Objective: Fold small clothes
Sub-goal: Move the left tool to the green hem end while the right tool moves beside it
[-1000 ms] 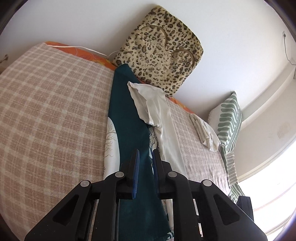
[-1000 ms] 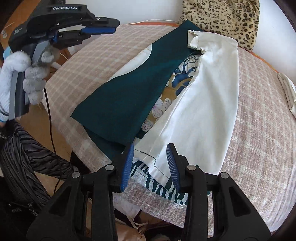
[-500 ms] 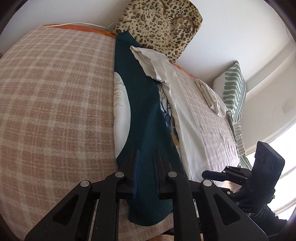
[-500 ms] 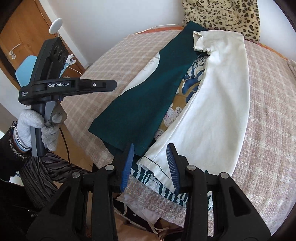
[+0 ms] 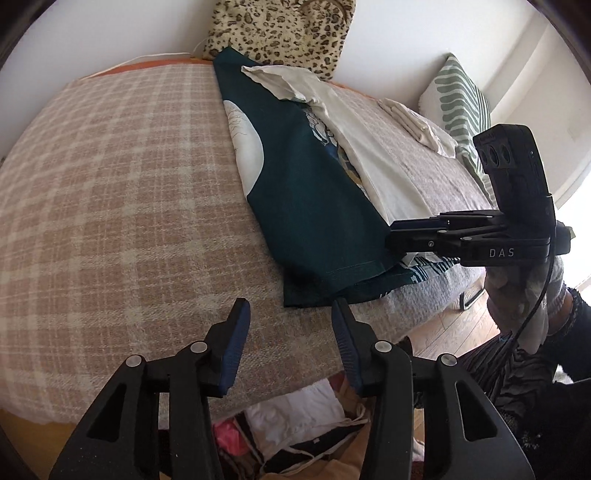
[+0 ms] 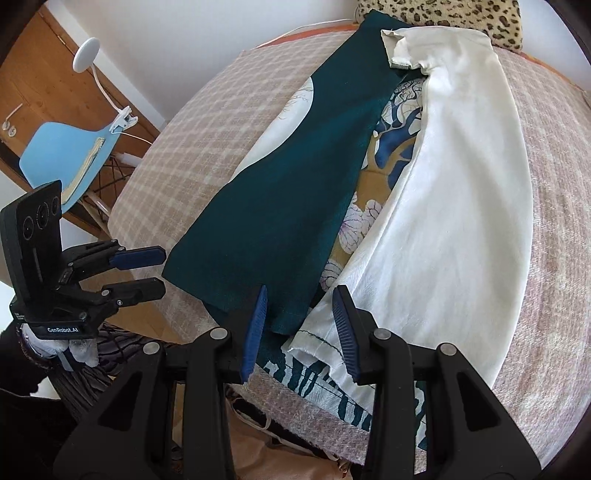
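A dark teal T-shirt [image 5: 306, 192] lies folded lengthwise on the plaid bed cover [image 5: 110, 206], its white inner side [image 6: 454, 206] turned over along the right and a printed picture [image 6: 388, 147] showing between. My left gripper [image 5: 290, 325] is open and empty, just off the shirt's near left corner; it also shows in the right wrist view [image 6: 144, 271]. My right gripper [image 6: 299, 317] is open and empty over the shirt's near hem; it also shows in the left wrist view [image 5: 410, 236].
A leopard-print cushion [image 5: 280, 33] leans on the wall at the bed's far end. A folded pale garment [image 5: 417, 122] and a green striped pillow [image 5: 458, 99] lie at the right. A blue chair [image 6: 70, 151] stands left of the bed. Bags and clothes [image 5: 295, 424] lie on the floor below.
My left gripper has pulled back from the teal shirt to the near bed edge and its jaws have opened. My right gripper has stayed open near the hem.
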The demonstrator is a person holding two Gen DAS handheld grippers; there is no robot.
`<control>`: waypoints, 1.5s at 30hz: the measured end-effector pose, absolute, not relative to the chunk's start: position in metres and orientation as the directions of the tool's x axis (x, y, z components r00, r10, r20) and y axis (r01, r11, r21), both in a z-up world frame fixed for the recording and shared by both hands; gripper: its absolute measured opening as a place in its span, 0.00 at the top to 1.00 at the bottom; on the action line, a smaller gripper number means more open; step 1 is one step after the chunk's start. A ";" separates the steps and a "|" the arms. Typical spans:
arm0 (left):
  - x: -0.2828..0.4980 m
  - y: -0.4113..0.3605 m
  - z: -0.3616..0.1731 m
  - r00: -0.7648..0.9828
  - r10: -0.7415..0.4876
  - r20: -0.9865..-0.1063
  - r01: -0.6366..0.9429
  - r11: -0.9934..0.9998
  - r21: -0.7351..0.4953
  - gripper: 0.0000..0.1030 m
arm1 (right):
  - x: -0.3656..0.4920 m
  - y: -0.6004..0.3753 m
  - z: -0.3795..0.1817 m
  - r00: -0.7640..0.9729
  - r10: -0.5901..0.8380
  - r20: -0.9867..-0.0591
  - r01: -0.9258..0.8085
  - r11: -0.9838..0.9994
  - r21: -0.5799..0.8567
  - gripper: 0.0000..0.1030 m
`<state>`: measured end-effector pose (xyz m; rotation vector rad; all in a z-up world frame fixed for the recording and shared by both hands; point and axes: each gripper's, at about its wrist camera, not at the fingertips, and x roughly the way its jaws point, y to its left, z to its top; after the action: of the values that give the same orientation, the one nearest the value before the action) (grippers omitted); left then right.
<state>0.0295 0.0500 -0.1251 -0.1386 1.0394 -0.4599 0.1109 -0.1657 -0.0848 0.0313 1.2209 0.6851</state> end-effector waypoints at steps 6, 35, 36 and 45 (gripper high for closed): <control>0.037 0.035 -0.127 0.500 -0.336 -0.798 0.311 0.930 -0.197 0.60 | 0.113 -0.162 -0.092 0.159 0.492 -0.856 -0.459 0.804 0.377 0.62; 0.023 0.063 -0.102 0.520 -0.437 -0.734 0.272 0.899 -0.343 0.80 | 0.094 -0.258 -0.057 0.307 0.521 -0.796 -0.360 0.838 0.410 0.65; 0.027 0.064 -0.102 0.514 -0.435 -0.739 0.267 0.900 -0.344 0.75 | 0.093 -0.269 -0.060 0.316 0.513 -0.798 -0.330 0.848 0.415 0.62; 0.059 0.072 -0.125 0.385 -0.540 -0.748 0.163 0.838 -0.521 0.74 | 0.088 -0.313 -0.102 0.242 0.507 -0.827 -0.172 0.862 0.477 0.62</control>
<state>0.0586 0.0721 -0.1253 -0.3947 1.0906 -0.4629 0.0882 -0.3126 -0.1019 0.3152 1.2458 0.4740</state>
